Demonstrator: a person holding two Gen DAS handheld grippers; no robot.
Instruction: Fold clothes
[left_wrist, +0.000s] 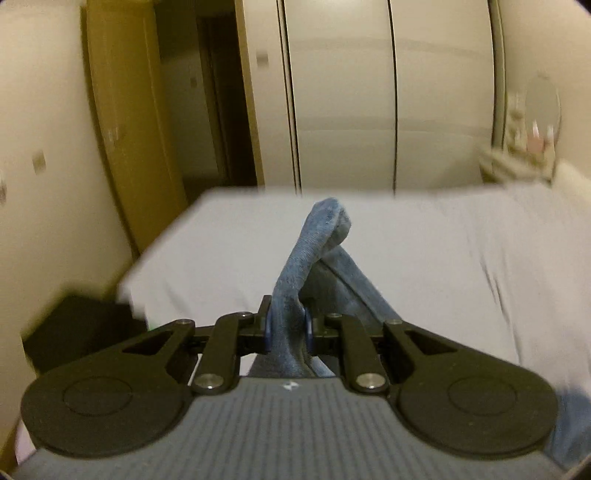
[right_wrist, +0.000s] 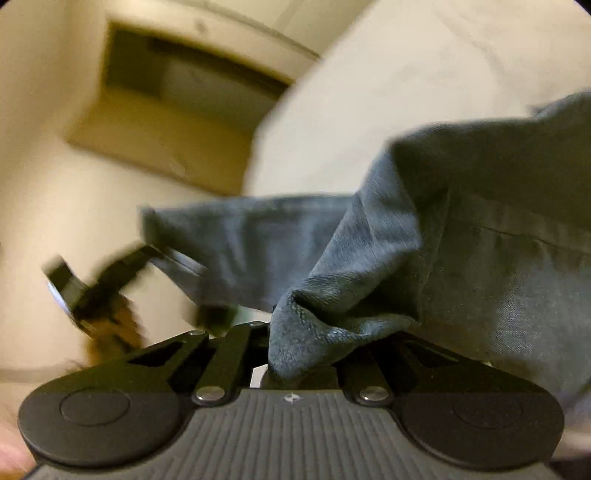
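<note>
The left gripper (left_wrist: 287, 326) has its jaws pinched on a fold of the blue denim garment (left_wrist: 325, 254), which rises in a peak above the white-sheeted bed (left_wrist: 424, 251); beyond the bed stand pale wardrobe doors (left_wrist: 343, 92). The right gripper (right_wrist: 295, 347) clamps a bunched corner of the same denim (right_wrist: 424, 240), lifted clear of the bed (right_wrist: 369, 92); no container is visible.

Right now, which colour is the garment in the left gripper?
Blue denim garment, clearest in left wrist view.

No readable text, label, brand or number on anything in view.
</note>
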